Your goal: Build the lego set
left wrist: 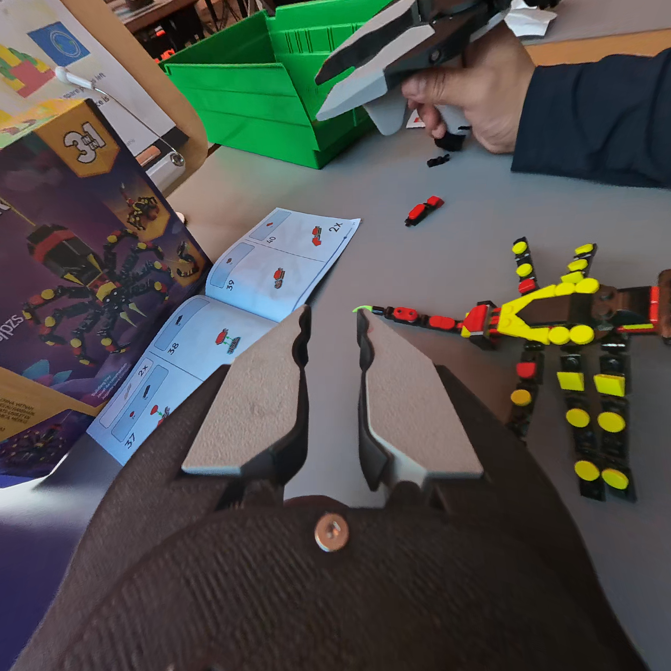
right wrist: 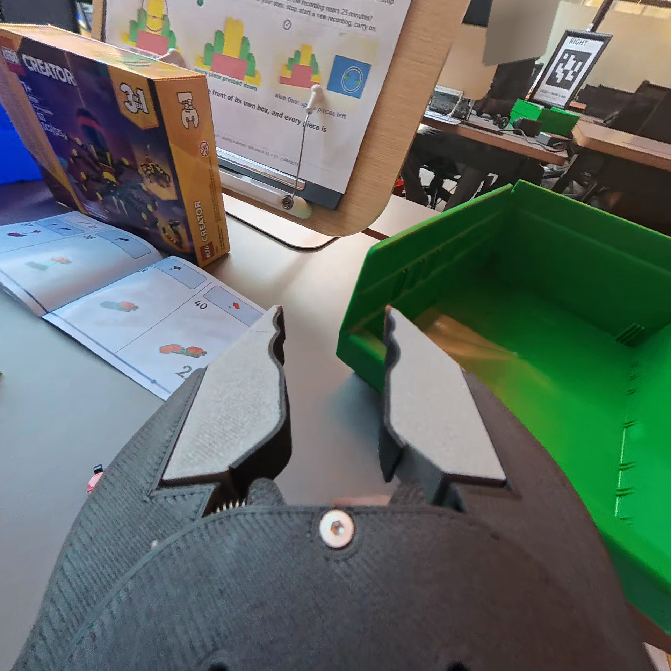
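Lying on table [left wrist: 381, 188]: my lego model [left wrist: 544, 319] sits right of the left gripper [left wrist: 332, 317], tail tip just beside its right finger.
Left gripper: parted, holding nothing.
Right gripper [right wrist: 332, 319]: jaws wide, empty, at the green bin [right wrist: 544, 290].

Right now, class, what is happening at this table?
A person is building a toy spider from bricks, with tongs in each hand. Both are open and empty: the left tongs hover near the half-built spider on the grey table, and the right tongs point at the green bin. The instruction booklet lies open beside the box. A small red piece lies loose.
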The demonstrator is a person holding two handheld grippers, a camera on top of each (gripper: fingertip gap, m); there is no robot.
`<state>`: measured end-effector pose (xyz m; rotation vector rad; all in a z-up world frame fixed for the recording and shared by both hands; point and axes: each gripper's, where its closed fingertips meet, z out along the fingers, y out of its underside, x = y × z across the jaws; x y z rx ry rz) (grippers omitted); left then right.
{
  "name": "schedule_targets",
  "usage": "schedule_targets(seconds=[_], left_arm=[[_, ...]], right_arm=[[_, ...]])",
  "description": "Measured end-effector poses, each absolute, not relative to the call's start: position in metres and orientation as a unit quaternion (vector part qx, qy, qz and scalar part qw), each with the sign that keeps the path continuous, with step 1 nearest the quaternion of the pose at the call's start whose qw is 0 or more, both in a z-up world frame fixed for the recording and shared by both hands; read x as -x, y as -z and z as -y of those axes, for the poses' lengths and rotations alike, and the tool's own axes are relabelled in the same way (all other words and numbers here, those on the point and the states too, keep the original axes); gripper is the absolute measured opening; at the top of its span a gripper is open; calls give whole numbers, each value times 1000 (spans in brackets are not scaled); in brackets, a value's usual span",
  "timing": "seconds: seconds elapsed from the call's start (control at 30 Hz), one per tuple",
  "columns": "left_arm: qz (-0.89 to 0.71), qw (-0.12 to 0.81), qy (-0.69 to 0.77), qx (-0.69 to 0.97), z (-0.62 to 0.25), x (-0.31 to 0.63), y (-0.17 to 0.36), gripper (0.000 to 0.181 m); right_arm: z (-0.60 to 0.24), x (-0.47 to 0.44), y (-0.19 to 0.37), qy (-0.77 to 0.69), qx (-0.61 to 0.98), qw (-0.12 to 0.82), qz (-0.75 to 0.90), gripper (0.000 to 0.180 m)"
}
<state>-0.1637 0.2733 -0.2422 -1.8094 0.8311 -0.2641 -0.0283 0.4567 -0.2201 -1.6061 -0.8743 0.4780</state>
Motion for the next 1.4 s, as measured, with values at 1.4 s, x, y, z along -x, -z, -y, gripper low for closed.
schedule_targets(seconds=[1.4], left_arm=[[-308, 524, 144, 781, -277, 175, 243, 32]], right_arm=[[-441, 39, 213, -301, 663, 564, 388, 63]])
